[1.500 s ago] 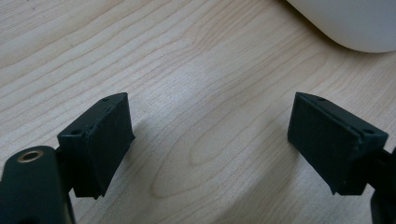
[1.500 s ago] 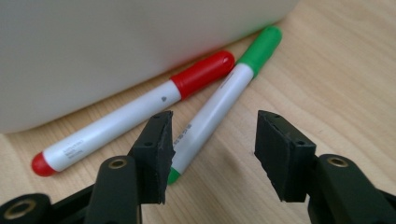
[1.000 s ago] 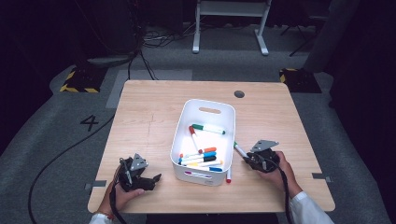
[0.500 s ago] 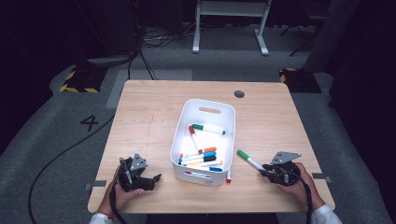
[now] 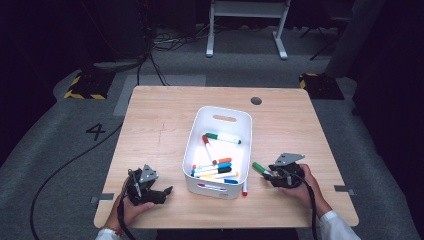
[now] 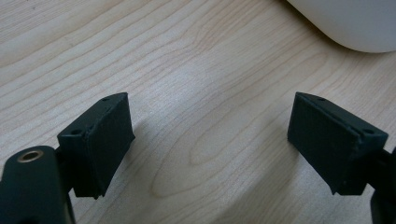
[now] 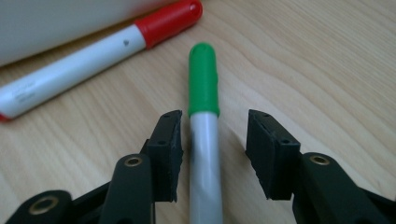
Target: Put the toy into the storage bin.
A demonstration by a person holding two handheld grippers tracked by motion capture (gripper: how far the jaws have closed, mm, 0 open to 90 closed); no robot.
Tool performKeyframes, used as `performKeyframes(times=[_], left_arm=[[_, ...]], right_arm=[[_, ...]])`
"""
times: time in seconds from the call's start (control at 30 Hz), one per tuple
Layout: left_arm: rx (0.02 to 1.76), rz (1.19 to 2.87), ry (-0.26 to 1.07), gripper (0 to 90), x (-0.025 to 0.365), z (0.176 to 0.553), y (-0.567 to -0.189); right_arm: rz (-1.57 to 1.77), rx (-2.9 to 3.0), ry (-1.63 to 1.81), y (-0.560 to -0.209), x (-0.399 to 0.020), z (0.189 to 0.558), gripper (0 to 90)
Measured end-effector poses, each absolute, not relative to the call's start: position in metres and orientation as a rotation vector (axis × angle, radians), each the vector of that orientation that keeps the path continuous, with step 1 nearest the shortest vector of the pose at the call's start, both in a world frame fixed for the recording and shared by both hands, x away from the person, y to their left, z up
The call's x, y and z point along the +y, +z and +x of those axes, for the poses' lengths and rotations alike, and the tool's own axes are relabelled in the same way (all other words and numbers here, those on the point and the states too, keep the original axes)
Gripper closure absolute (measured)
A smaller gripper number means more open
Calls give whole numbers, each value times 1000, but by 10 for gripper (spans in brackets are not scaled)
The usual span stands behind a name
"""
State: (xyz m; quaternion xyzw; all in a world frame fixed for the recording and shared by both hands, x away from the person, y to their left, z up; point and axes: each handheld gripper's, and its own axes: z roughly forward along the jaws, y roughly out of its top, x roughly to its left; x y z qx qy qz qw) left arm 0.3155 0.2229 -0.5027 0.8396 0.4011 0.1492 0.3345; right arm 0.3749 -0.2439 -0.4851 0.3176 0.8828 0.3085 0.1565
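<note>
Pale wood table point(image 5: 165, 125): near its front-right edge lies the green-capped marker point(image 7: 203, 121), between the right gripper point(image 7: 214, 140)'s jaws, which have just been opening off it. Back straight away, without nudging it toward the red-capped marker point(image 7: 107, 51). Left gripper point(image 6: 210, 135) gapes wide, empty.

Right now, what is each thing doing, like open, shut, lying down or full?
Bin: upright, open top, markers lying inside.
Green marker: capped, lying on the table between the right fingers, not squeezed.
Red marker: capped, lying beside the bin.
Right gripper: open, fingers have just been opening.
Left gripper: open, empty.
</note>
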Motion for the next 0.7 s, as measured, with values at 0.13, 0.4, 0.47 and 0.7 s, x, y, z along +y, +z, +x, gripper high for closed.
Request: performKeyframes(times=[0.13,0.4,0.47,0.7], left_arm=[[1047,2190,386,142,223,316,-503],[1052,2190,392,142,223,315,-503],[1046,2191,386,143,223,316,-503],[1047,2192,391,143,223,315,-503]], right_arm=[[934,2538,912,-486,-236,384,617],[904,2569,913,-484,-238,385,744],[905,2559,930,-482,-241,384,745],[873,2488,1061,-448,-253,376,745]])
